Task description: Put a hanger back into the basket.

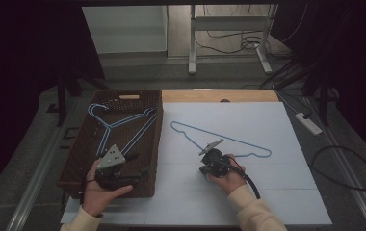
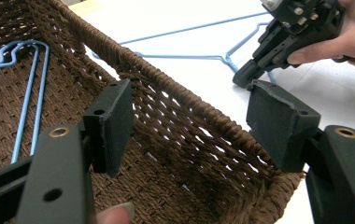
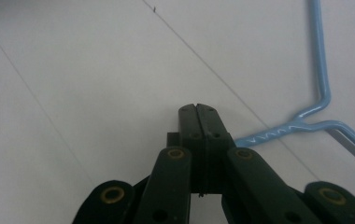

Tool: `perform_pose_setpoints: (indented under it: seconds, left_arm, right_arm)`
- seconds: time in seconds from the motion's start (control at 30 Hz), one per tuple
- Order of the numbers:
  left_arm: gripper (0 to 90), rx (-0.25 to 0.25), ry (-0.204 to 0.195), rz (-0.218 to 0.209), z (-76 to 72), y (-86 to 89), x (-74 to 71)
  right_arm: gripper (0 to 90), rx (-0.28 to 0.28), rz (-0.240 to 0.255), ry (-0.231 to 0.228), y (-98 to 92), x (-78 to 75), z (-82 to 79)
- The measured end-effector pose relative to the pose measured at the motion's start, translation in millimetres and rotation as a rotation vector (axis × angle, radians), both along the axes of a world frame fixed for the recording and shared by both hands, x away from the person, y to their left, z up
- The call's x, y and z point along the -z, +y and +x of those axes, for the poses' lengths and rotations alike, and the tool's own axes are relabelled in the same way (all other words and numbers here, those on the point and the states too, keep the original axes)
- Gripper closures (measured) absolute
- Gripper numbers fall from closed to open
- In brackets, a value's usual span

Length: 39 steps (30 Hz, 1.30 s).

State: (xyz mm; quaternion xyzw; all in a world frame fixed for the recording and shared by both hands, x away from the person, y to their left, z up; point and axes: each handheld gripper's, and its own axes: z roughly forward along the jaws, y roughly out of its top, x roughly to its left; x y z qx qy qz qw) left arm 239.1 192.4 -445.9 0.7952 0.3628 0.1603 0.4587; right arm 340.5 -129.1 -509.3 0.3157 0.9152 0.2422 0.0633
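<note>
The big white mat (image 1: 248,192) is lying beside the brown woven basket (image 1: 142,98), and one blue wire hanger (image 1: 229,138) is resting flat on the mat, just past the basket's right wall. Its long side is running away from the basket, sloping toward the person's right, and its twisted neck is sitting near the far right end.

The right gripper (image 1: 211,163) is the nearer one by far. It is hovering just on the person's side of the hanger's long wire. In the right gripper view, the twisted neck (image 3: 278,134) is lying just beside the gripper's tips (image 3: 199,116), apart from them. Its jaws are pressed together with nothing between them, so I think they must spread before grabbing.

The left gripper (image 2: 189,116) is waiting over the basket's near right corner, jaws wide, holding nothing. More blue hangers (image 1: 123,122) are lying inside the basket.
</note>
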Motion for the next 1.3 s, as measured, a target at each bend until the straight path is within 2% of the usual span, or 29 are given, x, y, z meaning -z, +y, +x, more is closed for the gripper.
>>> perform_pose_setpoints:
  seconds: [0.37, 0.87, 1.03, 1.3]
  left_arm:
    - [33.1, 0.004, 0.001, 0.002, -0.2, -1.5, -0.3]
    - [33.1, 0.005, 0.003, 0.001, -0.1, -3.2, 0.6]
    - [33.1, 0.008, 0.005, 0.004, 0.0, -4.3, 1.1]
    - [33.2, 0.005, 0.007, 0.001, 0.6, -3.5, 1.9]
  right_arm:
    - [90.0, 0.028, -0.009, 0.037, -41.2, -3.7, -22.3]
    - [90.0, 0.066, -0.011, 0.075, -85.6, -7.0, -46.3]
    - [90.0, 0.079, -0.001, 0.085, -91.2, -6.8, -47.7]
    - [90.0, 0.088, -0.021, 0.092, -95.4, -8.3, -49.2]
